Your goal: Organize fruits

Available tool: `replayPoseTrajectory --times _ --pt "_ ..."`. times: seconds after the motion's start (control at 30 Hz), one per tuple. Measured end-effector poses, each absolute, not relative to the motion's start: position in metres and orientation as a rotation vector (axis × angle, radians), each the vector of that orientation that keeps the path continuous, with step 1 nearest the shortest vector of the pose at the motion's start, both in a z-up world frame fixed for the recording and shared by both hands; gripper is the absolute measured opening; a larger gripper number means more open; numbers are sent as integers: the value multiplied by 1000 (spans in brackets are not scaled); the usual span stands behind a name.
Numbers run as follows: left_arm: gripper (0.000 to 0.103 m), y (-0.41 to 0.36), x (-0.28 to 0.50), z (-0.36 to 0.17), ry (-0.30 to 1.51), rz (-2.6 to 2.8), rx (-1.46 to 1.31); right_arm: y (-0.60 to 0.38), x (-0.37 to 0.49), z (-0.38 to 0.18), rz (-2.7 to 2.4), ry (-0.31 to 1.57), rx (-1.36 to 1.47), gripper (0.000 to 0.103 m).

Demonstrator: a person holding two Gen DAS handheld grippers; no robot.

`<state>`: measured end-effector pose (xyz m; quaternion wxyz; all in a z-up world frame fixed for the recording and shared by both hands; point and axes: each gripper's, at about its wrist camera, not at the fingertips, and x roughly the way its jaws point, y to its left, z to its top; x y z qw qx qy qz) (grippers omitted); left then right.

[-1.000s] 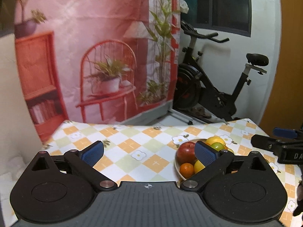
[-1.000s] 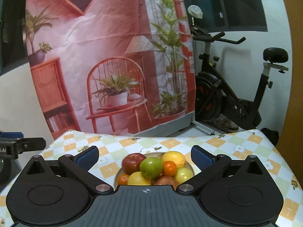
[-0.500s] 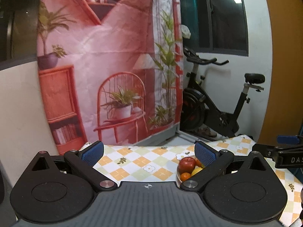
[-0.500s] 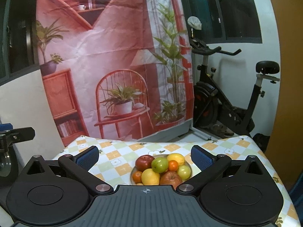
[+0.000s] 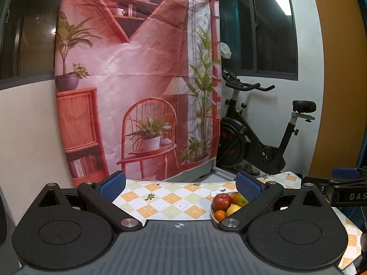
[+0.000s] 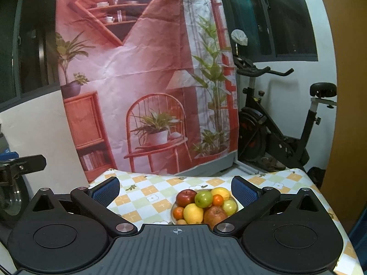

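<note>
The room is dim and warm-toned. A ceiling light's reflection glares in the dark window above the exercise bike. Left of the bike, the printed backdrop is evenly lit. Edges bow and darken; focus stays sharp.

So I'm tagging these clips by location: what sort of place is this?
Most likely a spare room in a home, set up for recording. An exercise bike stands by a dark window, a printed backdrop of shelves and plants hangs behind, and a fruit plate sits on a table with a checked tablecloth.
</note>
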<state>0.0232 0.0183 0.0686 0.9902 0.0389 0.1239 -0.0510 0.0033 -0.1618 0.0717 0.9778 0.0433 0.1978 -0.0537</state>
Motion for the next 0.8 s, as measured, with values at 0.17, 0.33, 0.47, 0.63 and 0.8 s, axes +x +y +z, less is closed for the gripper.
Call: replayPoseTrajectory --times 0.17,0.33,0.47,0.63,0.8 --pt "103 18 22 66 256 -101 79 -158 0 73 -104 393 82 103" --pt "103 17 21 64 262 -98 87 -157 -2 72 -105 396 86 102" --pt "103 19 20 63 263 -102 86 -159 -2 72 -108 402 87 102" --pt "103 20 20 63 268 -104 82 -159 -2 69 -106 408 83 103" --pt "103 20 19 62 273 -109 81 -159 -1 68 -106 410 81 103"
